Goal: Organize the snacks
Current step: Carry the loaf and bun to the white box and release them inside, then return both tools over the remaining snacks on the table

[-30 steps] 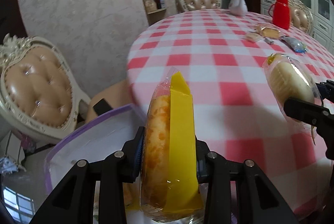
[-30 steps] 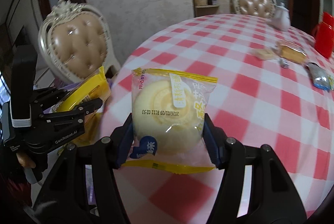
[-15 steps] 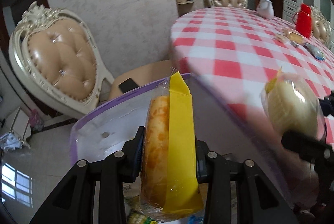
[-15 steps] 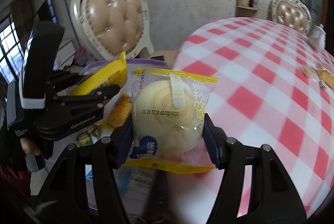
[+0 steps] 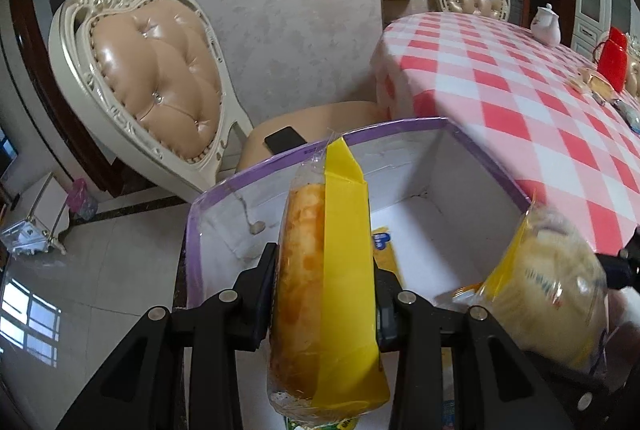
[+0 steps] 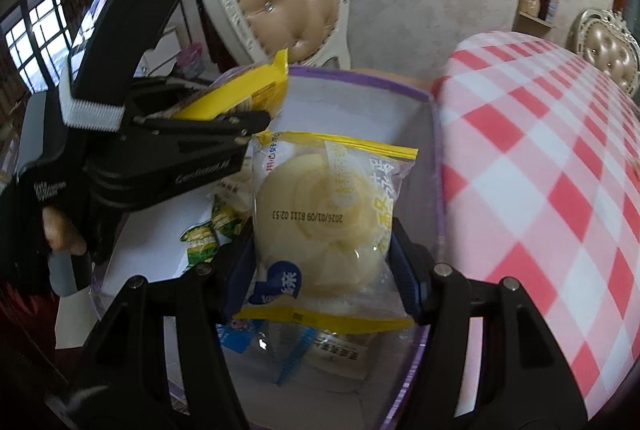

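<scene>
Hovering over the bin [image 5: 404, 165], both grippers hold wrapped snacks. The left gripper [image 5: 324, 294] pinches a cake [image 5: 304, 270] edge-on, its orange crumb on the left and the yellow side of the wrapper on the right; the jaws stand narrow, pads pressed on both faces. The right gripper [image 6: 322, 262] clamps a bun [image 6: 320, 213] in a clear bag with yellow seams, jaws about half wide, blue pads tight on its sides, a date stamp across its front.

In the right wrist view the left gripper [image 6: 240, 121] comes in from the left with the cake's [image 6: 256, 85] yellow end sticking past its tips, above the bin's [image 6: 360, 77] far left corner. A finger [image 6: 60, 234] of the person's hand shows on its trigger. In the left wrist view the bun [image 5: 548, 290] hangs blurred at the bin's right side.

The bin has white walls and a purple rim, and sits just beside the edge of the table [image 5: 520, 89], which is covered with a red-and-white check cloth. Other packets [image 6: 208, 234] lie on its floor: green-and-yellow ones near the left wall, blue and clear ones toward the near edge.

A chair [image 5: 156, 77] stands beyond the bin, a phone [image 5: 285, 139] on its seat. On the table's far side stand a teapot [image 5: 546, 23], a red jug [image 5: 612, 59] and a few more snacks [image 5: 596, 85].
</scene>
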